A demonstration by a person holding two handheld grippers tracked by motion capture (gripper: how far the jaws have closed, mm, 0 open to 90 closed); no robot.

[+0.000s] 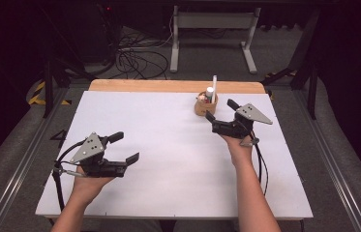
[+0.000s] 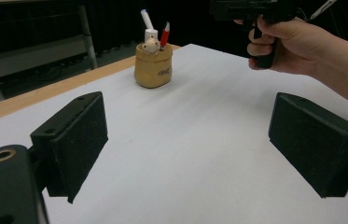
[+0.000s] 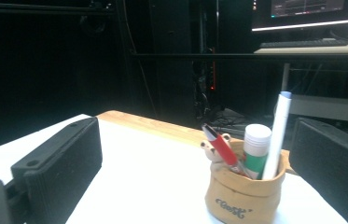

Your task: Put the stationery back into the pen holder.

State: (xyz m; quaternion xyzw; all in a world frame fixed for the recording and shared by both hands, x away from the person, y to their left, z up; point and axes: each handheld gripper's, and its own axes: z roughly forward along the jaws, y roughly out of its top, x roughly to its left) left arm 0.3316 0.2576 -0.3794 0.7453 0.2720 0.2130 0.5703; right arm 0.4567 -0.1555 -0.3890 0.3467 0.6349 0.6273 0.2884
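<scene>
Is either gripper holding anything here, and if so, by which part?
Nothing is held. The left gripper and right gripper both stand open and empty; the tan pen holder sits untouched just beyond the right one.

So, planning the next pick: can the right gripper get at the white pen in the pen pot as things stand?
Probably yes. The right gripper is open just beside the pen pot, and the white pen stands tallest, its upper part clear of the glue stick and red pen.

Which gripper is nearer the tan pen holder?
Right. The right gripper hangs open just beside the tan pen holder; the left gripper sits far across the table, open.
</scene>
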